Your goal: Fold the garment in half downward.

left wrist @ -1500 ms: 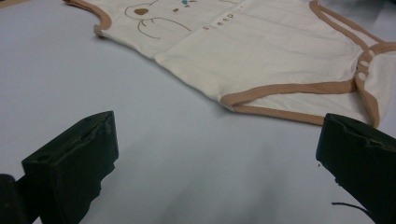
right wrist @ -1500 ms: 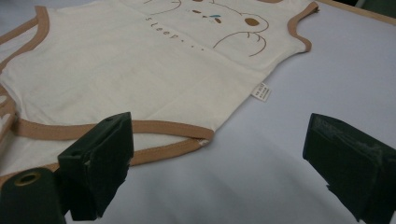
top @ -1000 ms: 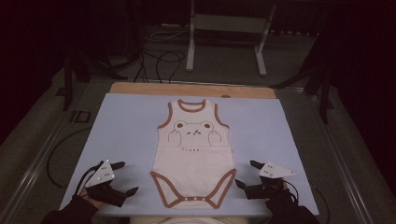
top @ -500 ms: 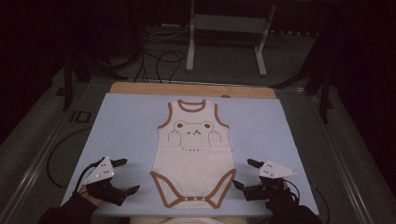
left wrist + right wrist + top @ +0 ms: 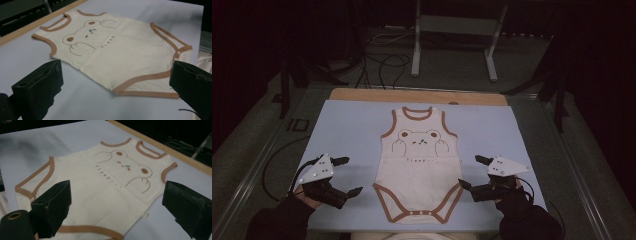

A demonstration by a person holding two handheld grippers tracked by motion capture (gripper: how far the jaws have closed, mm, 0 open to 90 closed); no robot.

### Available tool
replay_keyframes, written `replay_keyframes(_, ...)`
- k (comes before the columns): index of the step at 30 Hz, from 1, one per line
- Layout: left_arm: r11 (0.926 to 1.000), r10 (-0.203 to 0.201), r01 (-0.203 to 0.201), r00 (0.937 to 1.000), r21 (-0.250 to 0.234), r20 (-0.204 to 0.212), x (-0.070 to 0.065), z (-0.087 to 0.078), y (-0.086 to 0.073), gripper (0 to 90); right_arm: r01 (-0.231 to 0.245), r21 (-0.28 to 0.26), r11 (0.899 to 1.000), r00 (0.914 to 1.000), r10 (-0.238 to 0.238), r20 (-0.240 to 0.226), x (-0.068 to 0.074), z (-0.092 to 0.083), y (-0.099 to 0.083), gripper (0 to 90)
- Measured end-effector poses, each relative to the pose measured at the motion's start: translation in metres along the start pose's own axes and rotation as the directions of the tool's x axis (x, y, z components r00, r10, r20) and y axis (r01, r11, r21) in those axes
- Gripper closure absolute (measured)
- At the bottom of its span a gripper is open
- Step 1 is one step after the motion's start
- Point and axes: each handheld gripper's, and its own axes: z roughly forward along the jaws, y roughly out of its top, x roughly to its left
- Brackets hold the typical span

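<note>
The worktop [image 5: 352, 130] carries a pale blue mat with a strip of bare wood showing along its far edge. A cream baby bodysuit [image 5: 419, 165] with brown trim lies flat and face up in the middle of it, neck opening toward the far edge and snap crotch toward the near edge, almost at the person's side. A bear face and the word "sleep" are printed on the chest.

The left hand-held gripper [image 5: 348, 176] hovers near the near-left corner, just beside the bodysuit's left leg opening but apart from the cloth; its jaws stand wide apart with nothing between them. The right hand-held gripper [image 5: 471, 172] mirrors it near the near-right corner, jaws likewise spread and empty, pointing in at the right side seam.

The step in hand looks like the approach for a two-sided pinch, probably to fold the garment. To do it well, each gripper should come in low, with one jaw sliding under the cloth at the brown leg trim [image 5: 140, 80], where the doubled hem gives firmer purchase than the thin body fabric. Both should bite at matching heights along the sides so the fold line runs square across. Closing before the lower jaw is properly under the edge would likely push the cloth into wrinkles.
</note>
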Motion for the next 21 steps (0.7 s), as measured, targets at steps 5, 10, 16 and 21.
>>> replay_keyframes(5, 1.0000, -0.006, 0.006, 1.0000, -0.005, 0.002, 0.007, 0.002, 0.010, 0.0, 0.009, -0.011, 1.000, 0.9999, -0.009, 0.009, -0.008, 0.000, 0.017, 8.7)
replay_keyframes(10, 0.9998, -0.017, 0.017, 0.9998, -0.002, 0.005, 0.015, 0.007, 0.019, 0.0, 0.003, -0.019, 1.000, 0.9999, -0.003, 0.010, -0.015, 0.003, 0.029, 8.7)
replay_keyframes(16, 0.9999, -0.014, 0.014, 0.9999, 0.010, 0.004, 0.022, 0.017, 0.029, 0.0, 0.010, -0.021, 1.000, 0.9998, -0.010, 0.015, -0.024, 0.011, 0.040, 8.7)
replay_keyframes(21, 0.9993, -0.034, 0.034, 0.9994, 0.016, 0.001, 0.030, 0.026, 0.033, 0.0, -0.006, -0.012, 1.000, 1.0000, 0.006, 0.004, -0.031, 0.024, 0.042, 8.7)
